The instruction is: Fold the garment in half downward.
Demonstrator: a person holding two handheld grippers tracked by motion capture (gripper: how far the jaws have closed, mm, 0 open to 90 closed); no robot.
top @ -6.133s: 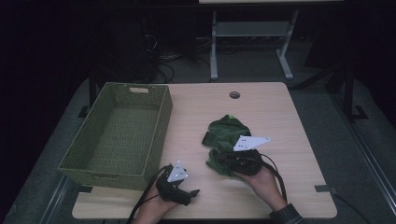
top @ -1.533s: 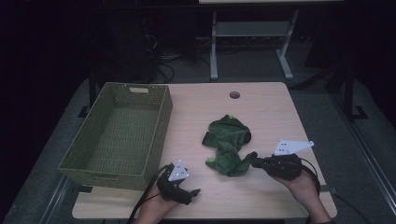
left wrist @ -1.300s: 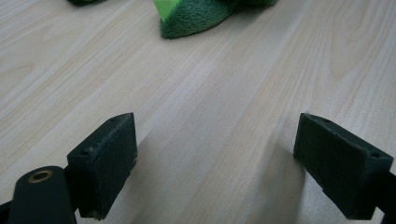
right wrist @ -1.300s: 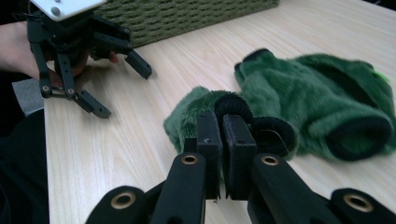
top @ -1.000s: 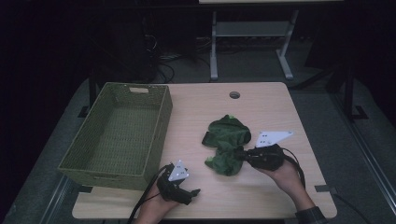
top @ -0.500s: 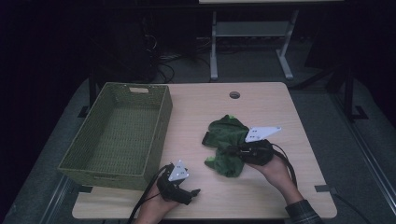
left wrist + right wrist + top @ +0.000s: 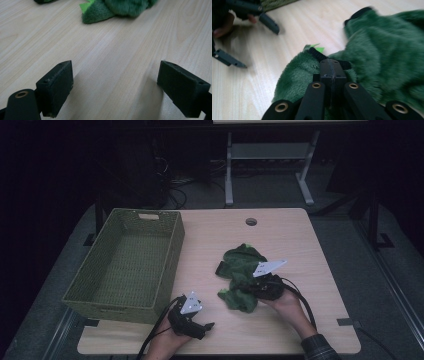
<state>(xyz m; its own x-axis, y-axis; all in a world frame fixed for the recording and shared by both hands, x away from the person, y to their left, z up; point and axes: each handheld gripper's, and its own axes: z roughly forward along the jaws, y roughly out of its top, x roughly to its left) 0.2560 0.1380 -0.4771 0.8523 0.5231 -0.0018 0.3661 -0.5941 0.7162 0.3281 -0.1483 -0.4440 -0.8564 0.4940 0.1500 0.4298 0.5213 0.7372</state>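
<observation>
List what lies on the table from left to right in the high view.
Woven basket → left gripper → green plush garment → right gripper, its fingers shut on the plush.

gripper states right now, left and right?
Left gripper: open, nothing between its jaws, low over the table.
Right gripper: shut, jaws together against the green plush toy; a pinch of it cannot be told.

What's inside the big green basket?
The basket looks empty: in the high view only its woven bottom shows. The near wall hides a strip of the floor just behind it, so something small and flat there could not be seen.
</observation>
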